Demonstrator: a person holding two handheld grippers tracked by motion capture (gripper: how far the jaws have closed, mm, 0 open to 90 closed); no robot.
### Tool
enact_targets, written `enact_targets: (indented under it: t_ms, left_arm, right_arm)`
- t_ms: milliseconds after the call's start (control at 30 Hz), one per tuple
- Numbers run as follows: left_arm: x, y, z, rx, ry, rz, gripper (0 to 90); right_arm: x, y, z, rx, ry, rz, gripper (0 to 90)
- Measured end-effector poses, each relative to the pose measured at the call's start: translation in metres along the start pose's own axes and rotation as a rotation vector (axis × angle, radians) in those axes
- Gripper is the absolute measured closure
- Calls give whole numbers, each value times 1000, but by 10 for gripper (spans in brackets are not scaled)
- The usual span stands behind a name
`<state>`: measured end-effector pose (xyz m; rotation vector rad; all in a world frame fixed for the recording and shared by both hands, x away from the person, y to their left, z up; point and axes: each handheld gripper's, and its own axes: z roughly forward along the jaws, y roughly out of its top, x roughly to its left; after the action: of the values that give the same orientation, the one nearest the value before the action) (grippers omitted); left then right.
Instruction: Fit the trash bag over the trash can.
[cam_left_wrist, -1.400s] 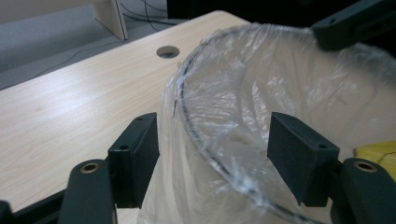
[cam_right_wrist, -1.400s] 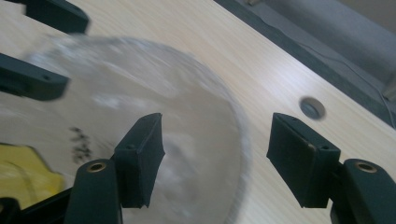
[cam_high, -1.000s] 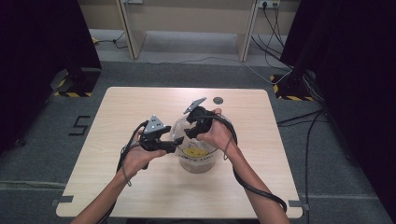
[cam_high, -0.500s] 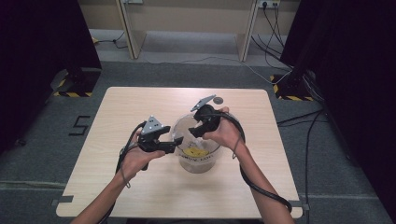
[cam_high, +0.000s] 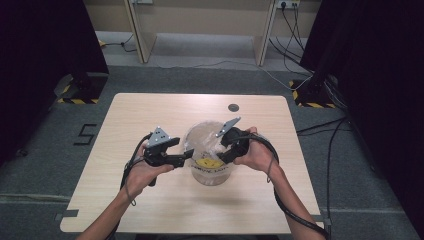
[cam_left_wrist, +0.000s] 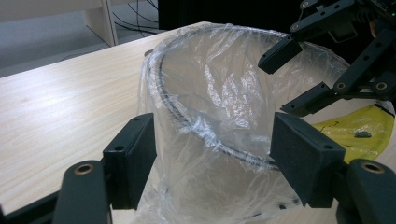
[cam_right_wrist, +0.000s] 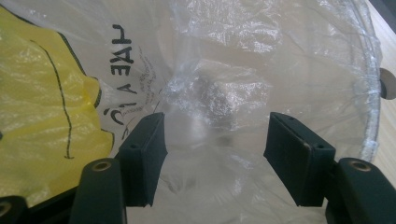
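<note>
Plastic film lines a round wire-rimmed bin that stands on the pale wooden table, directly between the two grippers. The clear bag is drawn over the bin's dark rim, and its yellow printed patch with black lettering hangs on the side of the bin nearest the person.

The left gripper lies level at the bin's left side with its jaws spread. In the left gripper view the bagged rim sits in the gap between the two black pads, with clear space on either side, so nothing is pinched. The right gripper comes in over the bin's right rim, tilted down toward the inside. Its jaws also stand apart, and in the right gripper view the crinkled film lies beyond the pads without being clamped.

Beyond the right gripper, toward the table's far edge, a small dark round disc sits in the tabletop. The wood grain runs along the table's length. Grey carpet surrounds the table, crossed by loose cables. Black curtains close off both sides of the room, and pale furniture legs stand at the back. Yellow-and-black striped bases rest on the floor by each curtain.
</note>
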<state>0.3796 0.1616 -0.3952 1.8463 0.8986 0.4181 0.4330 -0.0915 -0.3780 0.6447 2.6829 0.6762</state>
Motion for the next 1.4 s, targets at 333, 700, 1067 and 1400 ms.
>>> enact_targets:
  t_ms: [333, 700, 1067, 1400]
  left_arm:
    - [-1, -1, -14, -46, -6, -10, 301]
    - [11, -20, -36, -105, 14, -51, 295]
    - [33, -53, -40, -96, 48, -97, 275]
    - [39, -81, -32, -51, 72, -85, 271]
  right_arm:
    - [-16, -9, -34, -228, -16, 149, 334]
    - [-38, -41, -45, -357, -24, 317, 311]
    - [-50, -93, -48, -485, -33, 508, 233]
    - [-43, -124, -40, -521, -66, 576, 210]
